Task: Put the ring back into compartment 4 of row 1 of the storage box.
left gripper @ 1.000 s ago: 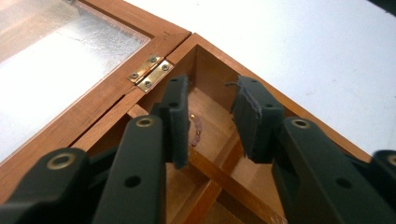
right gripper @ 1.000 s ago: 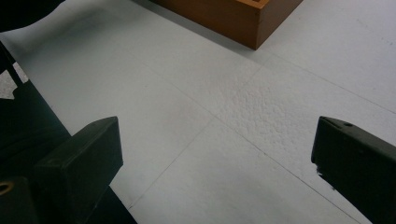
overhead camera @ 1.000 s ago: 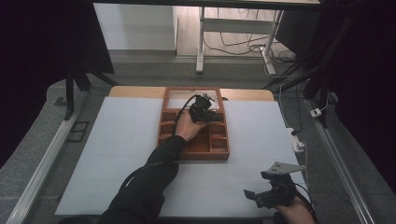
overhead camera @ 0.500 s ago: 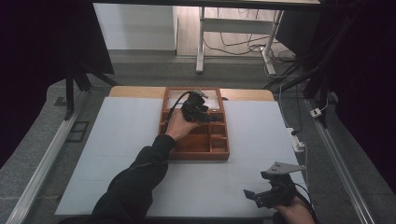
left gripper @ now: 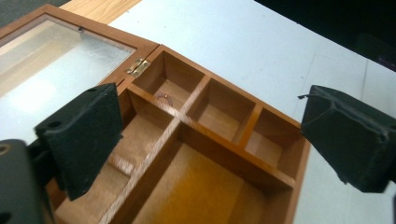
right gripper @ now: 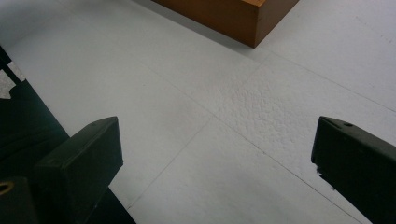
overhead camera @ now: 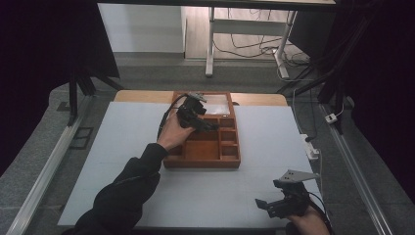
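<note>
Wood box: rigid, boxy, probably light to middling in weight; judged stiff enough to take a firm pinch on any wall without give.
Lid: glazed panel in a wood frame, swung fully open and lying flat beyond the box, to the left of the left gripper's jaws in its own view; the pane looks fragile and slick, so a hold belongs on the frame edge, never on the glass.
Hinge: small brass piece joining lid and box, just ahead of the left jaw; likely the weak point if the lid is forced further back.
Dividers: thin wood walls forming several small cells and one large one; all cells look empty, though a faint round mark sits on the floor of the far cell and I cannot tell what it is.
Best hold: frame's free edge for the lid, an outer wall for moving the box.
Left gripper: jaws have just been opening and now stand wide apart, nothing between them, hovering above the box's far cells, touching neither box nor lid.
Right gripper: jaws spread, empty, over the bare mat; the box corner lies well ahead of it.
</note>
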Tool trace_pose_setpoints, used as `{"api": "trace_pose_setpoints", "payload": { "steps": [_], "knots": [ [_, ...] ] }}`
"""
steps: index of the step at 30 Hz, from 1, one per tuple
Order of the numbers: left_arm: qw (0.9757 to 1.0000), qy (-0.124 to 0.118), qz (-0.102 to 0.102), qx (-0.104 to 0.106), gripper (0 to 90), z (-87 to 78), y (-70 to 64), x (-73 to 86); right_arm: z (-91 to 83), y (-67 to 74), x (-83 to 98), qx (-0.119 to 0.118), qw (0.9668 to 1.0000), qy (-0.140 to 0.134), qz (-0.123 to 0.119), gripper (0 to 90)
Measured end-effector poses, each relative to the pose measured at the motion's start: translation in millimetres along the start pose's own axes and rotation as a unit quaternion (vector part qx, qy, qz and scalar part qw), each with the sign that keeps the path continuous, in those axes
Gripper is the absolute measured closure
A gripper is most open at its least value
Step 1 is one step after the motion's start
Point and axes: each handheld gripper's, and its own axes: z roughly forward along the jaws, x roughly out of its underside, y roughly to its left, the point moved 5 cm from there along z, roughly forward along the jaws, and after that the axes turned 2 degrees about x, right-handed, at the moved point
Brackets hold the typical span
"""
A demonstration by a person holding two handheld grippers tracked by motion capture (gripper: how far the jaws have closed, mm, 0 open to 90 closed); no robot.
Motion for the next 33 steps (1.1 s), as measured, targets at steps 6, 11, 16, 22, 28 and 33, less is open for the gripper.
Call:
{"api": "trace_pose_setpoints", "payload": {
  "steps": [6,11,16,22,28,33],
  "knots": [
    [1.0,-0.003,0.002,-0.001,0.4,-18.6,-0.7,14.6,0.4,0.0,0.0,0.001,1.0,0.001,0.001,1.9],
    [0.9998,-0.018,-0.003,0.01,0.0,-31.9,-0.8,27.4,0.8,-0.3,-0.1,0.002,1.0,0.002,0.0,1.9],
    [0.9994,-0.031,-0.003,0.015,0.0,-41.4,-2.5,38.8,0.9,-0.5,-0.1,0.003,1.0,0.002,0.001,1.9],
    [0.9994,-0.033,0.002,0.012,0.0,-48.7,-4.9,52.9,1.0,-0.4,-0.1,0.003,1.0,0.003,0.0,1.9],
    [0.9997,-0.024,-0.005,0.002,0.0,-56.0,-7.4,68.2,1.0,-0.1,-0.1,0.003,1.0,0.004,0.0,1.9],
    [0.9998,-0.016,-0.01,-0.002,0.0,-63.2,-9.7,80.0,1.1,0.1,-0.2,0.004,1.0,0.004,0.001,1.9]
  ]
}}
